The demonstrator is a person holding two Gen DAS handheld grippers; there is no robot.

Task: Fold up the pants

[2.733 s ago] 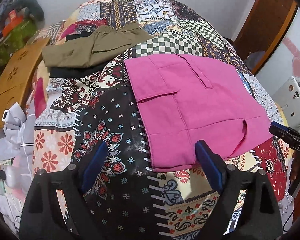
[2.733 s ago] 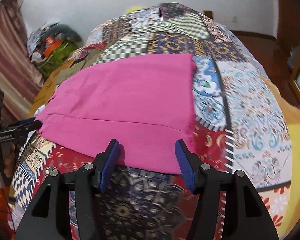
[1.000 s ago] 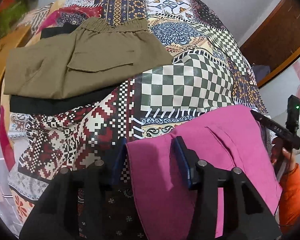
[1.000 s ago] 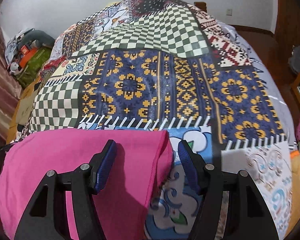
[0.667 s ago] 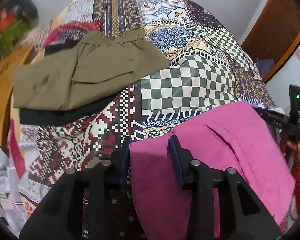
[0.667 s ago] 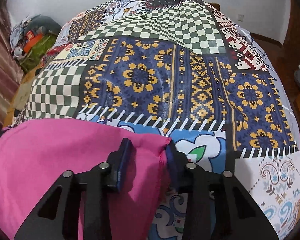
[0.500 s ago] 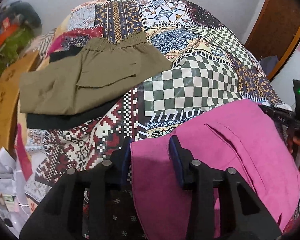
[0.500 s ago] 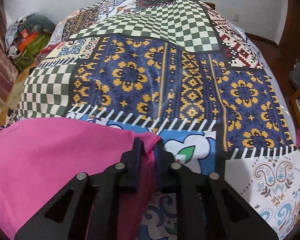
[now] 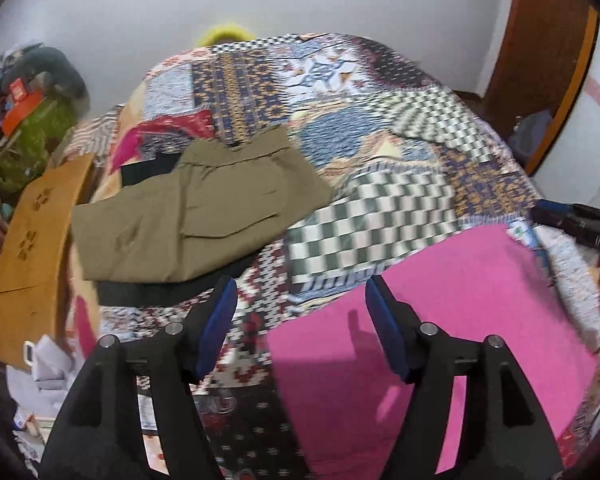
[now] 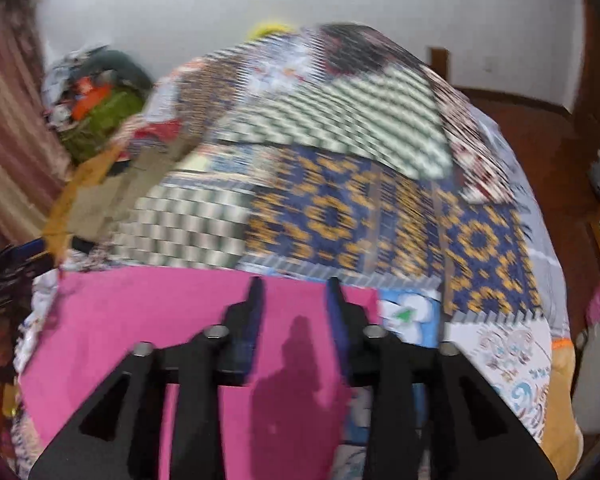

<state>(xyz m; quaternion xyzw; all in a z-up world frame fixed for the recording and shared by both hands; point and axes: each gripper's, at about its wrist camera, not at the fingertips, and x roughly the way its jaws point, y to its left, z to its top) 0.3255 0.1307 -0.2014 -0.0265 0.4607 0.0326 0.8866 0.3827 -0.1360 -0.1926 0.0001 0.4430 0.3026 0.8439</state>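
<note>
The pink pants lie folded flat on the patchwork bedspread, near its front. My left gripper hovers above their left edge. Its jaws are opening and nothing is pinched between the blue pads. In the right wrist view the pink pants fill the lower left, and my right gripper hangs over their far right corner and casts a shadow on the cloth. Its jaws are opening too, free of the fabric. The right gripper also shows at the edge of the left wrist view.
Folded olive pants rest on a black garment at the back left of the bed. A wooden board leans beside the bed, with a green bag and clutter behind it. A brown door frame stands to the right.
Both grippers were shut on the far edge of the pink pants; they have let go, opened and risen, so more of the bed and room shows. The pants stay folded.
</note>
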